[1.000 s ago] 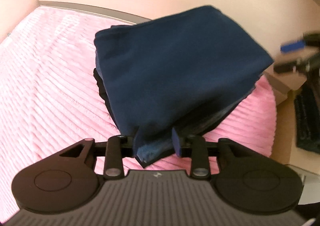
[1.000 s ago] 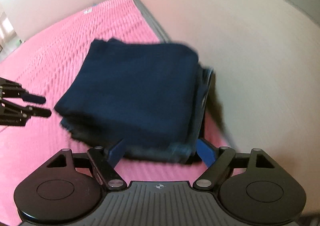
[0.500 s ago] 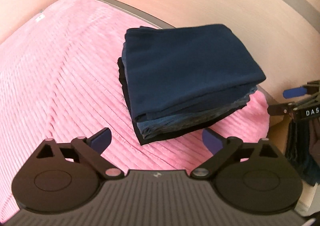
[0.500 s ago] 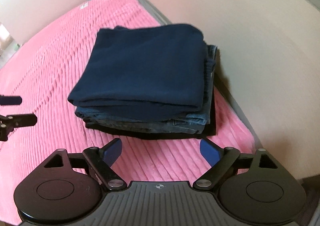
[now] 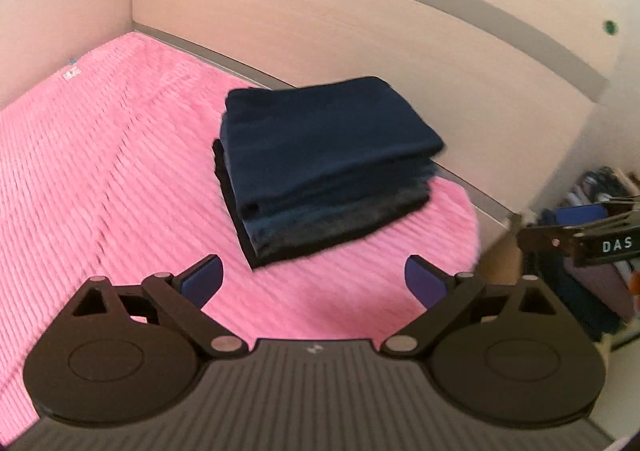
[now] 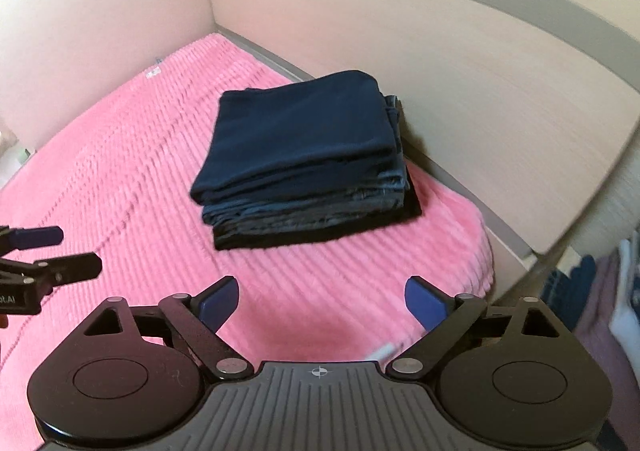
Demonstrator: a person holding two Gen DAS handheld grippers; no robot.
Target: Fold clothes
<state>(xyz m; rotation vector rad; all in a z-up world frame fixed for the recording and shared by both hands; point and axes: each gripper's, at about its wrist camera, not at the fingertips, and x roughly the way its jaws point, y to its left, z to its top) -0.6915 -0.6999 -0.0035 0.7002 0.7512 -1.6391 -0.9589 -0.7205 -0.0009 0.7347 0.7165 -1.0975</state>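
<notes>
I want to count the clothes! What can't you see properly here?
- Stack of folded dark blue clothes on pink ribbed blanket: layers blur together, both views; count unclear.
- Heap of mixed clothes: cut off by right edge, both views.
- White blanket label: too small.

Soft matt navy cloth tops the folded stack [image 5: 328, 147], faded denim and black fabric beneath. The pink bedspread [image 5: 100, 187] looks plush and ribbed. Far behind, the pale headboard [image 6: 460, 63] shows smooth wood-grain laminate.
</notes>
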